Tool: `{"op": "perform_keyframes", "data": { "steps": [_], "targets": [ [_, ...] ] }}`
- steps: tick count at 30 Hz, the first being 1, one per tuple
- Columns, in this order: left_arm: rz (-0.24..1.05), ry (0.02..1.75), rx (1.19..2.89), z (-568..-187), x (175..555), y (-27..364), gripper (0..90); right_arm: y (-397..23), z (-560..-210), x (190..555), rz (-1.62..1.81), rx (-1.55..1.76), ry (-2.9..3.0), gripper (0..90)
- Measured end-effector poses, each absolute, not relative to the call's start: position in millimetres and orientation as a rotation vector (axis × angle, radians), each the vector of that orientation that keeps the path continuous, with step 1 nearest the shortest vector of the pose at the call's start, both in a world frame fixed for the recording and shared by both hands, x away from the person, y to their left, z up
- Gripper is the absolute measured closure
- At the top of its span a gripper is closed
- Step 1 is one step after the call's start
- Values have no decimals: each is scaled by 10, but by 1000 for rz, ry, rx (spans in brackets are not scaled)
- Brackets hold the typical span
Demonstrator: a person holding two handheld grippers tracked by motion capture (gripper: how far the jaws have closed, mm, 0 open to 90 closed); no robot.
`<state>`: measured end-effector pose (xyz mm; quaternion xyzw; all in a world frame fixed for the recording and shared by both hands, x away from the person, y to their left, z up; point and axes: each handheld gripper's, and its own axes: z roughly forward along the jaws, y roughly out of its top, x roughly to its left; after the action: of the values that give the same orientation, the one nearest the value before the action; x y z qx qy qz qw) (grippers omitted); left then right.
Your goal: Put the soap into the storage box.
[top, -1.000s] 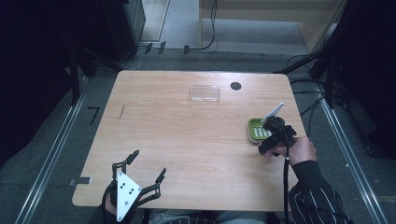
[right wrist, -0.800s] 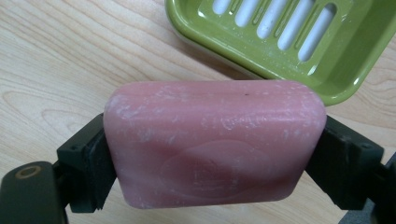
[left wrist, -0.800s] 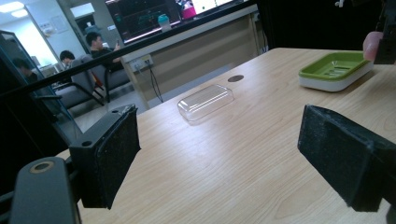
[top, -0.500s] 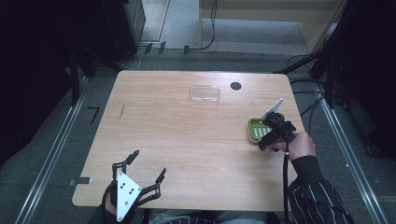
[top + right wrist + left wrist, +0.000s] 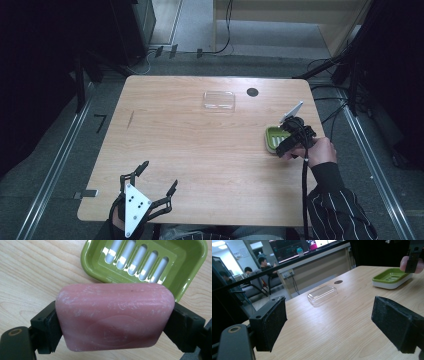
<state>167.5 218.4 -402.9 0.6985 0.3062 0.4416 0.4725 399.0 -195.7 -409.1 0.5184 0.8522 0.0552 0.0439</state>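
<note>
The right gripper [image 5: 113, 322] is clamped on a pink, rounded rectangular bar of soap [image 5: 115, 316] — its two black jaws press the bar's short ends. The bar hangs just above the table, at the near rim of the green plastic soap dish [image 5: 150, 260] with its slotted white insert, overlapping that rim. Beyond the dish lies a clear plastic lid [image 5: 219, 100]. The left gripper [image 5: 159, 184] hovers well apart from the dish — jaws spread wide, holding nothing.

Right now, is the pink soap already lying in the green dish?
No, the pink soap bar is clamped between the right gripper's jaws, hanging just short of the empty green soap dish.
</note>
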Motion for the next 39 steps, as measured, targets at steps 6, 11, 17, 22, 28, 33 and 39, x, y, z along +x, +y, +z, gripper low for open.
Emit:
{"op": "perform_keyframes", "data": {
  "steps": [6,11,17,22,28,33,39],
  "targets": [
    [1082,747,1712,-4028,1675,2184,131,-1970,-4086,4031,181,1598,2592,139],
    [1081,746,1713,-4029,1676,2184,131,-1973,-4082,4053,178,1613,2591,139],
    [1084,744,1714,-4028,1673,2180,131,-2011,-4085,4074,197,1633,2584,139],
    [1084,744,1715,-4029,1675,2176,131,-2040,-4092,4095,226,1658,2569,139],
    [1082,747,1713,-4030,1678,2180,131,-2056,-4096,4178,232,1694,2550,139],
    [1082,747,1713,-4029,1676,2181,131,-2072,-4127,4237,237,1706,2545,139],
    [1083,747,1713,-4029,1676,2178,131,-2083,-4139,4297,238,1726,2533,139]
  ]
}}
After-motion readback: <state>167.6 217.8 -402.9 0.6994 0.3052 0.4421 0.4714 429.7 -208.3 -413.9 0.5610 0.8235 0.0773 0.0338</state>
